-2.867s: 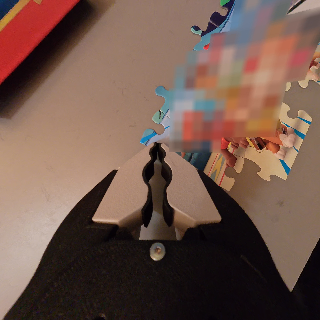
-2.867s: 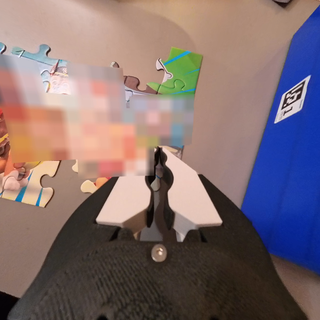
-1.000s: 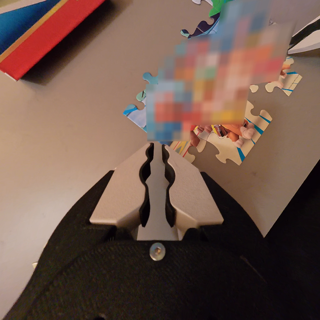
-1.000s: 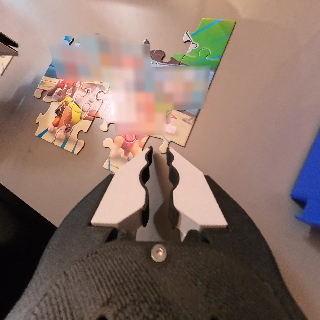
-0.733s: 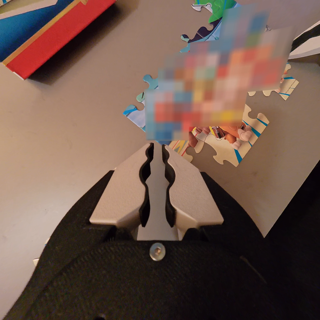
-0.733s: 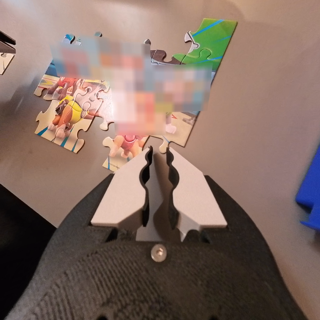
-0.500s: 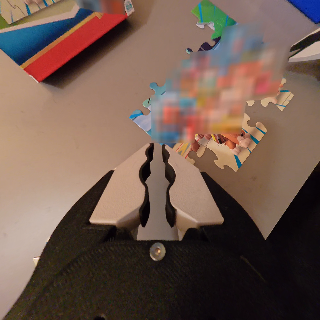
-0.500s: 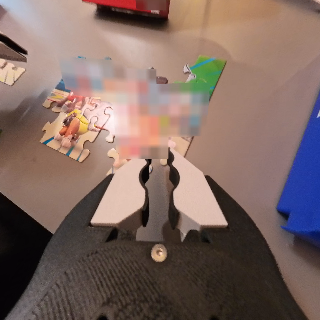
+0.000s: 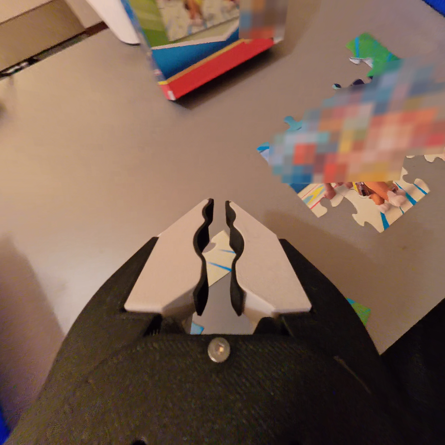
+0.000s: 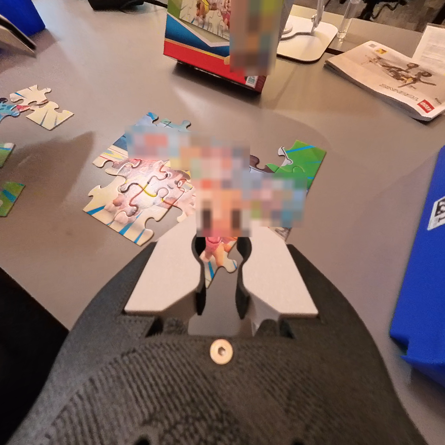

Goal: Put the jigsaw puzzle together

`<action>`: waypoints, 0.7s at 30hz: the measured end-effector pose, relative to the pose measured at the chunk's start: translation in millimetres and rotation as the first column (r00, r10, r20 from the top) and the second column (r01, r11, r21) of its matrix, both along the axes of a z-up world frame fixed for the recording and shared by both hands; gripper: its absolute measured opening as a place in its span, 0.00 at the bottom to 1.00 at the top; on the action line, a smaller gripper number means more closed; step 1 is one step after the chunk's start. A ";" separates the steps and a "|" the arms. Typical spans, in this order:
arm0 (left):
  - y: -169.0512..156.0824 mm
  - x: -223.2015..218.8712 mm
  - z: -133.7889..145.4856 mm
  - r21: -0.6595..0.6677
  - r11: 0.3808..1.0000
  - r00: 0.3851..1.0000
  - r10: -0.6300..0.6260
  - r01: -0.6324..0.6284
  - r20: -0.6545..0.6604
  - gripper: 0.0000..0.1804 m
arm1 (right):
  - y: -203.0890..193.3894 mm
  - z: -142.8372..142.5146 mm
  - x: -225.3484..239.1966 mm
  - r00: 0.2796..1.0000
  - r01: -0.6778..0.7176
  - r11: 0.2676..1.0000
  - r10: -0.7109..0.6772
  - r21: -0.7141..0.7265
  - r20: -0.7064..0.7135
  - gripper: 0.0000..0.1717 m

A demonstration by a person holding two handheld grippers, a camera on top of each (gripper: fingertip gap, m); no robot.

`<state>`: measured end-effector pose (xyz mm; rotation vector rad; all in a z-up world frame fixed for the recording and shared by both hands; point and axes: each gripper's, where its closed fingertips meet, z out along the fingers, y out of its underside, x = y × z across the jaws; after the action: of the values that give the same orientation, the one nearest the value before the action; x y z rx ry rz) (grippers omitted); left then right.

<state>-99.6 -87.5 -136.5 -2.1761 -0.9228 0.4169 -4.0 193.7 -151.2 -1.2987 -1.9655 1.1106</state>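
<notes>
Grey matte tabletop (image 9: 101,149), lightly scuffed, warm indoor light. Its near edge drops to darkness at the lower right of the left wrist view and the lower left of the right wrist view.

A puzzle box (image 9: 207,60), red and blue with a picture panel, stands toward the far side. A partly assembled jigsaw (image 10: 134,192) lies flat mid-table; much of it is masked by mosaic.

Right wrist view only: a white stand base (image 10: 305,41) behind the box, a printed booklet (image 10: 395,79) far right, a blue panel (image 10: 423,265) with a black-and-white tag at the right edge, and loose joined pieces (image 10: 38,108) at far left, with green pieces (image 10: 9,199) nearer. Left wrist view only: a loose cream piece with blue streaks (image 9: 220,255) lying on the table under the fingers, and a green piece (image 9: 358,310) beside the gripper body.

Left gripper (image 9: 218,201): tips a narrow slit apart, nothing between them, hanging over bare table left of the jigsaw.

Right gripper (image 10: 221,231): fingers stand clearly apart along their visible length; the tips are under mosaic, so contact there cannot be judged. Through the gap, a pink-and-orange corner of the jigsaw shows, seemingly lying on the table beneath, not pinched.
</notes>
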 end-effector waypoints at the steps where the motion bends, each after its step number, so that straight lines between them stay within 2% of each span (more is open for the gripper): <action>1: -9.9 0.1 4.8 0.016 1.000 1.000 0.024 -0.024 -0.004 0.05 | -2.4 1.8 0.4 1.000 -0.006 1.000 0.006 -0.001 -0.006 0.10; 5: -44.8 10.2 16.3 0.026 0.995 0.995 0.096 -0.095 -0.024 0.05 | -14.0 9.6 5.0 0.999 -0.032 0.999 0.032 0.000 -0.035 0.11; 12: -90.2 38.9 19.0 -0.010 0.985 0.982 0.173 -0.175 -0.070 0.05 | -32.6 15.7 28.2 0.995 -0.052 0.999 0.053 0.011 -0.085 0.12; 21: -149.4 40.0 29.8 0.103 0.937 0.935 0.343 -0.333 -0.092 0.06 | -58.6 25.3 29.9 0.992 -0.099 0.984 0.086 -0.145 -0.098 0.14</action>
<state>-59.6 -236.9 -106.7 -1.8975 -1.2357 0.6418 25.9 135.1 -125.9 -1.2186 -1.9234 1.3609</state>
